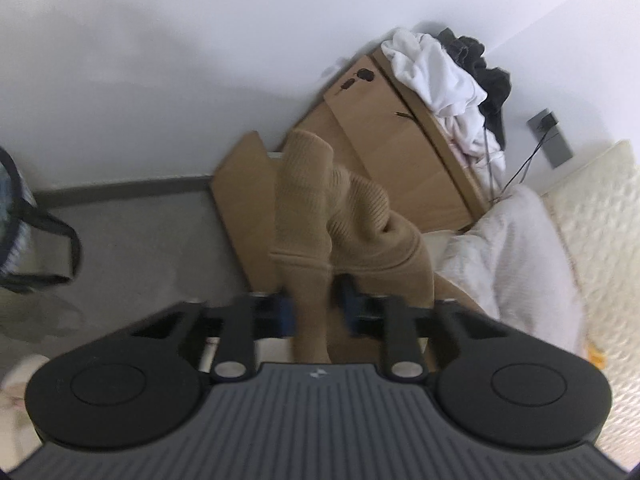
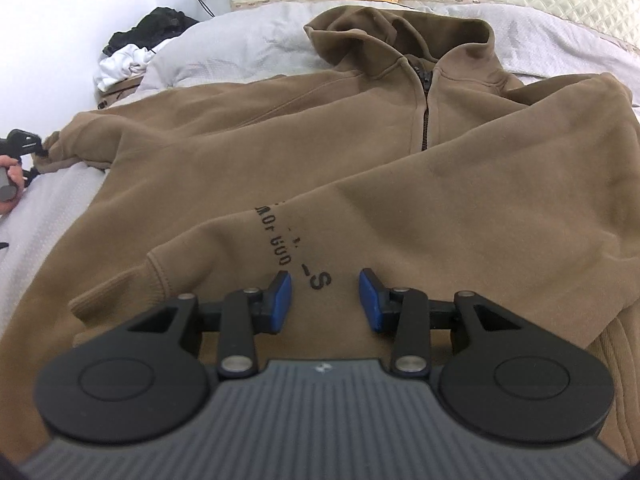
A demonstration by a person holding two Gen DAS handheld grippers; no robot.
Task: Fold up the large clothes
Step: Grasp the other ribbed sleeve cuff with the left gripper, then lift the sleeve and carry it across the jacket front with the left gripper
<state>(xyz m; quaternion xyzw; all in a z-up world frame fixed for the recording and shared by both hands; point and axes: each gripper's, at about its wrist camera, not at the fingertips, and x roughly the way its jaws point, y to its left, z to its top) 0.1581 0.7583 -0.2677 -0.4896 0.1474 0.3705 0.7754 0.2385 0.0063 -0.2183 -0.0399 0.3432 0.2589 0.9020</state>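
Gripping the ribbed cuff [image 1: 308, 216] of the brown hoodie [image 2: 360, 152], the left gripper [image 1: 314, 308] is pinching the fabric between its blue pads, which are nearly together; motion blur is smearing the pads and the cloth around them, so the exact contact is hard to make out. The cuff is bunching up ahead of the fingers and hiding part of the wooden cabinet [image 1: 372, 128] behind it. On top of that cabinet, far ahead and to the right, a heap of white and dark clothes [image 1: 448, 80] is lying, its far side cut off by the wall corner. A white blanket [image 1: 512, 240] is lying to the right of the gripper.

The right gripper [image 2: 325, 300] is hovering just above the hoodie's front with its jaws partly apart and nothing between them; black lettering [image 2: 296, 252] is showing between the pads, only partly readable. The hoodie is lying spread on the bed [image 2: 240, 52] ahead of this gripper, hood [image 2: 400, 36] farthest away, zipper [image 2: 424, 112] running toward it. Far to the left, the sleeve end is meeting the other gripper, whose body and the hand [image 2: 10, 184] holding it are cut off by the picture's edge.
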